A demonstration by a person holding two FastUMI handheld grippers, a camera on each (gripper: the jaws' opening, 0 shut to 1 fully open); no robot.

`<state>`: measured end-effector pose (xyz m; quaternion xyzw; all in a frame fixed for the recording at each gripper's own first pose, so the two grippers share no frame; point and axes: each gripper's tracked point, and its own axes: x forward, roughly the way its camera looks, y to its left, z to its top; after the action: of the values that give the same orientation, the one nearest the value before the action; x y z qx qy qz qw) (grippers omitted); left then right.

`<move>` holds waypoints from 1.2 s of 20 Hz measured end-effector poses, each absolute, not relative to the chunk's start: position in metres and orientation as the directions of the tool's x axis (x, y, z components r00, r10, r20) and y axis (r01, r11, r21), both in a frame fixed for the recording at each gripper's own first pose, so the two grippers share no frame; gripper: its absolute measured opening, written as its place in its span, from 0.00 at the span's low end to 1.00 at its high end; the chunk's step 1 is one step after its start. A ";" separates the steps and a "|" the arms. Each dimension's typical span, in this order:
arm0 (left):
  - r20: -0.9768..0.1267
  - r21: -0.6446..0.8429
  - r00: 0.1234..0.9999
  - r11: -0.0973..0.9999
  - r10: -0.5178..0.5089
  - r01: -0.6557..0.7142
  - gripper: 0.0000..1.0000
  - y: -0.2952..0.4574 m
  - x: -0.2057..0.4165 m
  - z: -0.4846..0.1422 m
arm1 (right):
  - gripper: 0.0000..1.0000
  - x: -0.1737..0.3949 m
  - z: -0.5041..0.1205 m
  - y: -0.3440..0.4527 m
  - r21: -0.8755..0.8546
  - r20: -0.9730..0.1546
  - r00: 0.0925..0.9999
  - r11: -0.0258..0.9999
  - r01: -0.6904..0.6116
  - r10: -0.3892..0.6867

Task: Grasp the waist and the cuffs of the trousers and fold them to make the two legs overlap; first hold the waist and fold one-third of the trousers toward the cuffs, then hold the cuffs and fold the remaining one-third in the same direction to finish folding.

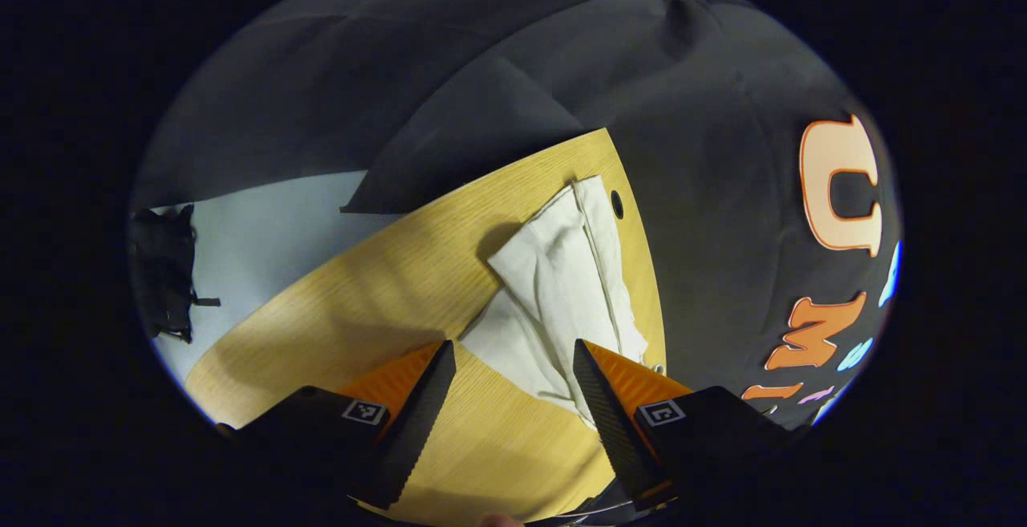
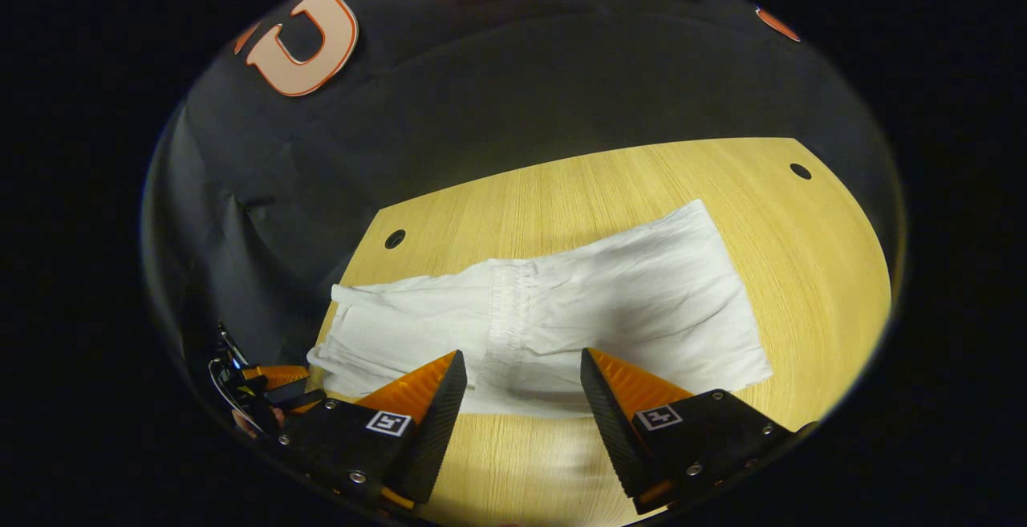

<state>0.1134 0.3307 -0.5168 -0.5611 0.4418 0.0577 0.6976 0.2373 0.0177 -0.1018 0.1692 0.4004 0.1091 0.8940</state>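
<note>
We see the trousers (image 2: 554, 314) flat on the wood table (image 2: 818, 262), waist band folded over mid-cloth, w/ right gripper (image 2: 521, 387) & left gripper (image 1: 513, 379) both gaping, holding nothing, so a one-layer pinch probably undoes the fold.

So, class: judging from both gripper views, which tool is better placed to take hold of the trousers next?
Probably the right tool: open, it hangs over the near edge of the trousers by the waistband. The left tool, also open, sits at one end of the cloth.
</note>
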 end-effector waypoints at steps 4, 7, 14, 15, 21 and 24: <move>-0.672 -0.740 0.614 0.400 -0.413 -0.541 0.95 0.325 0.121 -0.517 | 0.86 0.236 -0.098 0.011 0.414 -0.672 0.662 0.910 -0.037 0.332; -0.653 -0.755 0.631 0.427 -0.420 -0.498 0.94 0.315 0.136 -0.518 | 0.86 0.236 -0.096 0.006 0.421 -0.665 0.674 0.907 -0.018 0.321; -0.660 -0.737 0.658 0.482 -0.362 -0.474 0.21 0.315 0.153 -0.524 | 0.86 0.224 -0.091 -0.033 0.428 -0.656 0.704 0.902 0.048 0.273; -0.656 -0.736 0.667 0.496 -0.353 -0.462 0.15 0.319 0.153 -0.517 | 0.86 0.222 -0.089 -0.041 0.430 -0.653 0.707 0.901 0.053 0.270; -0.614 -0.746 0.720 0.535 -0.323 -0.396 0.12 0.304 0.164 -0.480 | 0.97 0.227 -0.079 -0.070 0.439 -0.620 0.743 0.897 0.061 0.252; -0.586 -0.753 0.741 0.558 -0.328 -0.349 0.11 0.293 0.171 -0.453 | 0.98 0.224 -0.072 -0.087 0.421 -0.605 0.760 0.906 0.051 0.238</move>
<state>0.1714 0.2927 -0.4531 -0.4702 0.3599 0.0065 0.8058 0.2243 -0.0873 -0.0722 0.2109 0.3430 0.0512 0.9139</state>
